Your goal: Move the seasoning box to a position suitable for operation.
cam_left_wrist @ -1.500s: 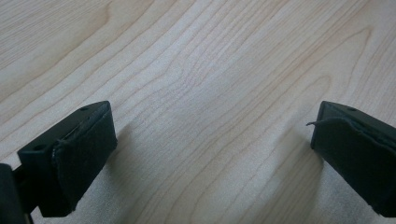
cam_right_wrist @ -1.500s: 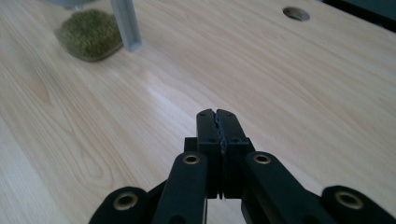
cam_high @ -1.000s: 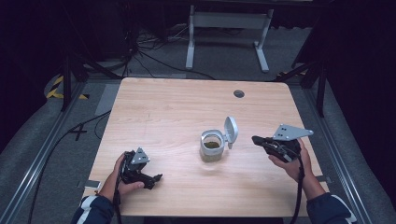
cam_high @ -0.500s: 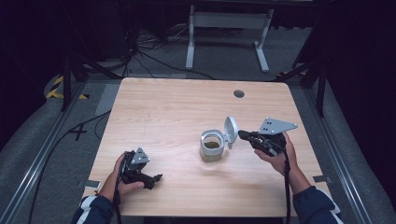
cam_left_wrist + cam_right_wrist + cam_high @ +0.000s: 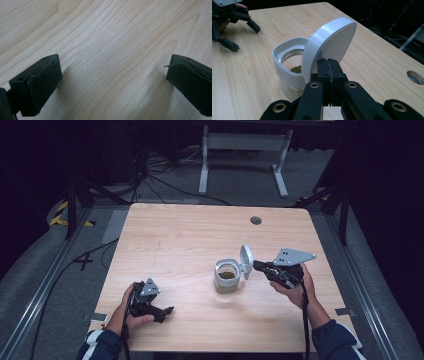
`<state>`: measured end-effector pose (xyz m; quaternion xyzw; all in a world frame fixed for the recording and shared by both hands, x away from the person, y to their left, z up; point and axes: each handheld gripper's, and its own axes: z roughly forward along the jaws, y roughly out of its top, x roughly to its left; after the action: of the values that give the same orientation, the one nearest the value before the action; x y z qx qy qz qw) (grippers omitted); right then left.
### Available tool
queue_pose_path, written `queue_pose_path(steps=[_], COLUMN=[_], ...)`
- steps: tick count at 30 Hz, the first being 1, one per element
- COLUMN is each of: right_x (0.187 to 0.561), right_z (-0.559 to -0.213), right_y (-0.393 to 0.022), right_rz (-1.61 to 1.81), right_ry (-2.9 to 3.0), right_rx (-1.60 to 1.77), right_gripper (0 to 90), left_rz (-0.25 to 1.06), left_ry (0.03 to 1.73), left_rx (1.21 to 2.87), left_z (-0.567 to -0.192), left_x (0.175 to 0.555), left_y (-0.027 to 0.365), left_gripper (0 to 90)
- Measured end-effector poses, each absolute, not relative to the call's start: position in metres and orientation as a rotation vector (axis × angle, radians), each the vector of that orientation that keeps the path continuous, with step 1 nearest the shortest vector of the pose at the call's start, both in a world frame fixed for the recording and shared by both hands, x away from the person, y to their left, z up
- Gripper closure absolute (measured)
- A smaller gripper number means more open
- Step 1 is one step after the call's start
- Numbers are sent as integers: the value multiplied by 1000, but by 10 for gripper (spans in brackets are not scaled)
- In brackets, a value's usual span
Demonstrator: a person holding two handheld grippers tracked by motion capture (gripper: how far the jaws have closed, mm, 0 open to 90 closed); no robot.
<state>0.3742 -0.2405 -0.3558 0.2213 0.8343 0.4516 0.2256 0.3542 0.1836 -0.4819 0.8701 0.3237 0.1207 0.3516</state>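
The right gripper [image 5: 329, 65], jaws pressed together, seems to touch the back of the round white flip-up lid [image 5: 329, 47] on the small clear jar of green beans [image 5: 292, 68], while the left gripper [image 5: 167, 310], jaws spread wide, rests far off.

The left gripper [image 5: 112, 82] is seen from just above the light wooden table [image 5: 107, 37], its two black jaws spread wide apart with nothing held between them. Bare wood grain is shown between and beyond the padded jaws, and soft shadows are cast beside each.

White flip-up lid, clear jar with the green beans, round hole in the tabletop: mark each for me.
White flip-up lid [image 5: 329, 42]: right gripper view, outer face.
Clear jar [image 5: 227, 280]: high view, front wall.
Round hole [image 5: 256, 220]: high view, its centre.
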Motion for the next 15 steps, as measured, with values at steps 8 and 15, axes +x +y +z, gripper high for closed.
queue_pose_path(steps=[8,15], right_x=[371,370], right_z=[-356,-357], right_y=[-232,-228], right_rz=[1258,1262], right_ry=[2317,2336], right_rx=[590,570], right_gripper=[893,893], left_rz=[315,311], left_ry=[836,837], left_rx=[2253,2253], left_z=[-482,-482], left_x=[354,354], left_y=[184,184], left_gripper=[4,4])
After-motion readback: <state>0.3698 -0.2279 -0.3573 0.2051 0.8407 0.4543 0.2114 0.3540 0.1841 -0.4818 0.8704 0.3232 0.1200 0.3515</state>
